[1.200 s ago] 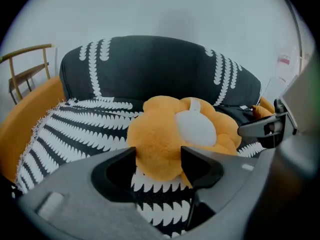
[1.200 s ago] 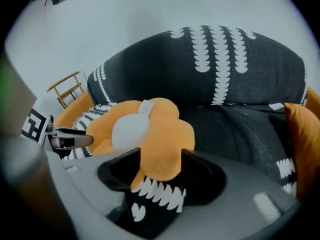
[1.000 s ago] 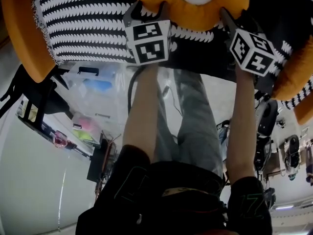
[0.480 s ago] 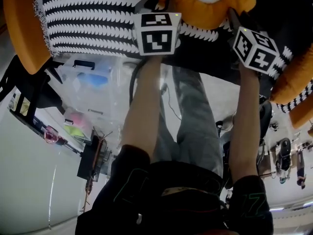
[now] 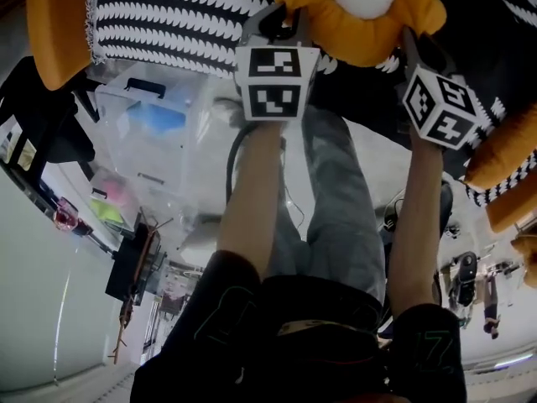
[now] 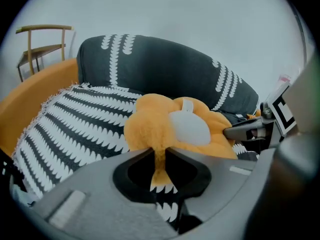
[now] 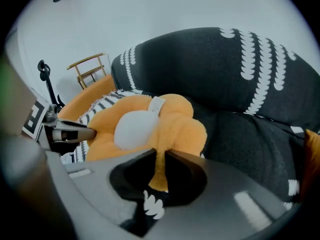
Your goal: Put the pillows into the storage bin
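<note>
An orange flower-shaped pillow [image 5: 361,15] with a white centre lies on a sofa at the top of the head view. My left gripper [image 5: 281,23] is shut on the pillow's left petal [image 6: 160,134], and its jaws have just been closing on the plush. My right gripper [image 5: 415,44] is shut on the right petal [image 7: 172,131], its jaws also just closed on it. The left gripper view shows that gripper [image 6: 160,151] pinching orange plush; the right gripper view shows the same of the right gripper [image 7: 160,156]. A clear plastic storage bin [image 5: 159,141] stands on the floor at the left.
A black-and-white striped throw [image 5: 168,15] covers the orange sofa [image 5: 59,23]. A dark patterned cushion [image 7: 240,74] leans behind the pillow. A wooden chair [image 6: 42,44] stands beside the sofa. Shoes [image 5: 466,280] lie on the floor at the right, and a dark stand [image 5: 130,267] is at the left.
In the head view both grippers and the flower pillow have shifted slightly right. The striped throw has slid up the picture, so more of the clear bin shows.
</note>
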Demonstrator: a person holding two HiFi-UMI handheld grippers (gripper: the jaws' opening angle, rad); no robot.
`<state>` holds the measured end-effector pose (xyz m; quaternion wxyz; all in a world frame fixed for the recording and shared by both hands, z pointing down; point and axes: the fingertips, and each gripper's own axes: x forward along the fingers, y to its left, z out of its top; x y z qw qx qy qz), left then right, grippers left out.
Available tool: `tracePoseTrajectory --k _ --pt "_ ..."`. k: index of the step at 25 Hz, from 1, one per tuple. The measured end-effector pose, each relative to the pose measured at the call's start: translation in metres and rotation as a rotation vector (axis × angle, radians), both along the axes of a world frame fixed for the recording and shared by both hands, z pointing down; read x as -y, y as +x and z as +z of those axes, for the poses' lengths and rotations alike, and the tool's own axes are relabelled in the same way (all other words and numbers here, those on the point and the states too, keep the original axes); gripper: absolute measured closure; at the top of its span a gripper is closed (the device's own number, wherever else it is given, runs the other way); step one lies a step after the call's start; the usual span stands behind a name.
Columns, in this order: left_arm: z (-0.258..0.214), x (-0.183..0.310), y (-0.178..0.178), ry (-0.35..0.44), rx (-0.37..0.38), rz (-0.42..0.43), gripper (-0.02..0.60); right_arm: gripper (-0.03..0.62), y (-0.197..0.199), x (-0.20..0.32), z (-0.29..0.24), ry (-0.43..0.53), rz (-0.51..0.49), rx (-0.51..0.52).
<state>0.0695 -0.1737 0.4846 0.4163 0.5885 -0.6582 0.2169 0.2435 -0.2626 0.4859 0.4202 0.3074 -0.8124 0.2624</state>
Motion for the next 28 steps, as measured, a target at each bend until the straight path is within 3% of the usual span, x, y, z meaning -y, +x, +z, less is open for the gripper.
tracePoseTrajectory --k 10,24,28 --pt "-0.043 -0.072 -0.043 0.021 0.014 -0.174 0.525 0.551 -0.059 -0.046 -0.05 0.032 -0.189 0.012" --pt "-0.051 -0.311 -0.163 -0.023 0.006 -0.478 0.523 0.551 -0.226 -0.24 -0.064 0.029 -0.524 0.007" --pt "-0.054 -0.352 -0.172 -0.028 0.004 -0.574 0.523 0.551 -0.251 -0.27 -0.066 0.023 -0.625 0.011"
